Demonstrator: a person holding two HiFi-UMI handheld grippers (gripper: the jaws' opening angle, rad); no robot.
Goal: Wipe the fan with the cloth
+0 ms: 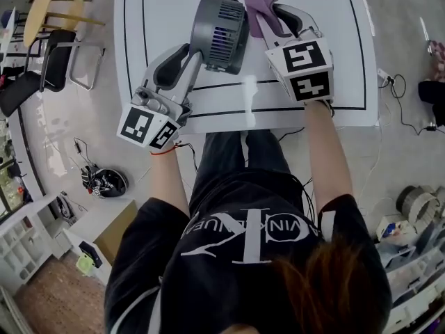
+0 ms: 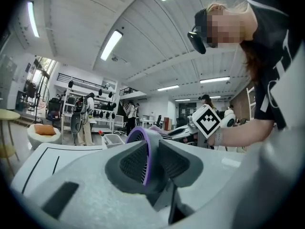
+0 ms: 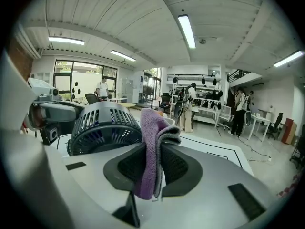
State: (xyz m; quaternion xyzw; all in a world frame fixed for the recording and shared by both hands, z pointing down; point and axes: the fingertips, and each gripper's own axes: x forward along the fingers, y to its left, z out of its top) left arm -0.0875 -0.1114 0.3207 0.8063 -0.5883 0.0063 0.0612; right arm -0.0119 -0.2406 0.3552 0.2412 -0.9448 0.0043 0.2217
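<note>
A small grey fan (image 1: pixel 219 32) with a purple inner ring is held above the white table (image 1: pixel 167 9). My left gripper (image 1: pixel 200 56) is shut on the fan's edge; in the left gripper view the purple rim (image 2: pixel 145 156) sits pinched between the pads. My right gripper (image 1: pixel 272 16) is shut on a folded purple cloth (image 1: pixel 259 4), just right of the fan. In the right gripper view the cloth (image 3: pixel 152 151) stands up between the jaws, with the fan's grille (image 3: pixel 102 125) close on the left.
Black lines mark the white table top. Chairs (image 1: pixel 59 58) stand left of the table. A helmet (image 1: pixel 104 181) lies on the floor near cables. Shelves and tape rolls (image 1: pixel 417 204) are at the right.
</note>
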